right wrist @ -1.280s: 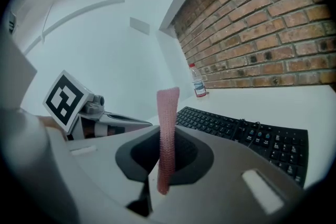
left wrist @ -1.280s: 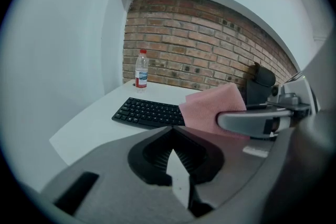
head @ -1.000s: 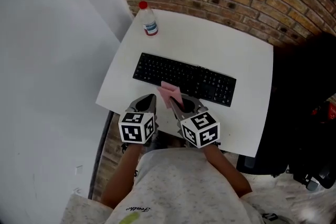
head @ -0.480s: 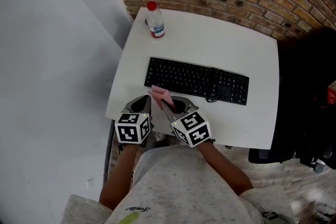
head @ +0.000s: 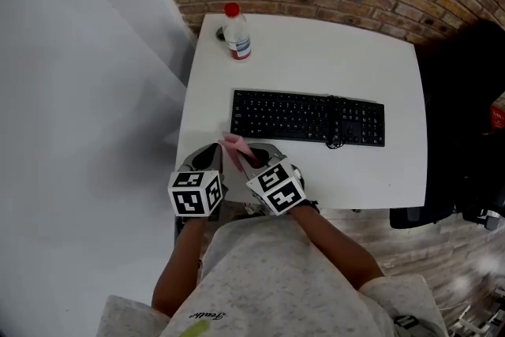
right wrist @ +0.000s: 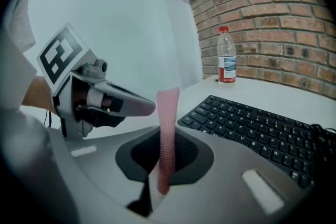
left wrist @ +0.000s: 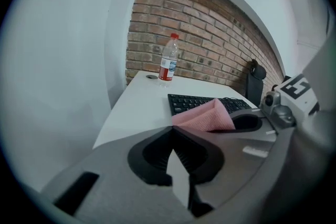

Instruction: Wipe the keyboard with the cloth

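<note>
White table (head: 316, 51): black keyboard (head: 308, 117) lay across its middle, seen whole only from the head view. Bottle (head: 237, 34) stood at the far-left corner.
Right gripper (right wrist: 165, 132): its own view showed the jaws clamped on the pink cloth (right wrist: 168, 107), held upright near the keyboard's near-left corner.
Left gripper (left wrist: 172, 131): jaws together, empty.
</note>
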### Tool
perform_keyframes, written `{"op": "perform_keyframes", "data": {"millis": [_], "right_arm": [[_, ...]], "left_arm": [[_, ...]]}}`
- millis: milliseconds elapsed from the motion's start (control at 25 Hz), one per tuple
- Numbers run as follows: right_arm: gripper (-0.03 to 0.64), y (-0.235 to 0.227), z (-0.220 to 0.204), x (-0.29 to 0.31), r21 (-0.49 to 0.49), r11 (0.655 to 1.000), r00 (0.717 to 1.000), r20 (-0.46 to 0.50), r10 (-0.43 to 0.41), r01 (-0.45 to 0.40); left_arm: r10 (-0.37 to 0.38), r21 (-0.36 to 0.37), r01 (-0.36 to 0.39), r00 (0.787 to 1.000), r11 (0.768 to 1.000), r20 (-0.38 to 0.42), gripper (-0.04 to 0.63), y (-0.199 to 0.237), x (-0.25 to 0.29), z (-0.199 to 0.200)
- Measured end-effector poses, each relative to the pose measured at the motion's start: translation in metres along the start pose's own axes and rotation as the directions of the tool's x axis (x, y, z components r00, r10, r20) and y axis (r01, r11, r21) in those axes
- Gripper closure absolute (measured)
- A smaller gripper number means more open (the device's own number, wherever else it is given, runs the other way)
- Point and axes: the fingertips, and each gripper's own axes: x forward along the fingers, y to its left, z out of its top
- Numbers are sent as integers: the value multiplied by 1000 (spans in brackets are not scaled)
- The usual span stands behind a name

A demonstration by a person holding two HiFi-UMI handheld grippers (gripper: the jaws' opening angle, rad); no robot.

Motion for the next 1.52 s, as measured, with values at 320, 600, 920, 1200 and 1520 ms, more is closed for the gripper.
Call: {"op": "perform_keyframes", "data": {"millis": [320,600,920,1200,1520], "right_arm": [[594,-10,-7,25,-114,984,986,-81,-147,137],[594,-20,-12,24,-104,976,973,-105,-204,194],[594,-26,-18,12,-72,974,970,-105,-221,214],[594,-32,-24,0,-55,971,966,-104,-238,234],[594,-45,-31,-14,-18,963,957,-103,-270,269]], "left_arm": [[-50,50,50,999,998,-14,598,13,2,5],[-91,66,93,996,994,-23,598,9,6,6],[-125,74,127,992,989,-29,598,-8,11,5],[-136,74,138,990,988,-33,598,-20,11,1],[-163,92,167,985,982,-49,598,-36,19,2]]}}
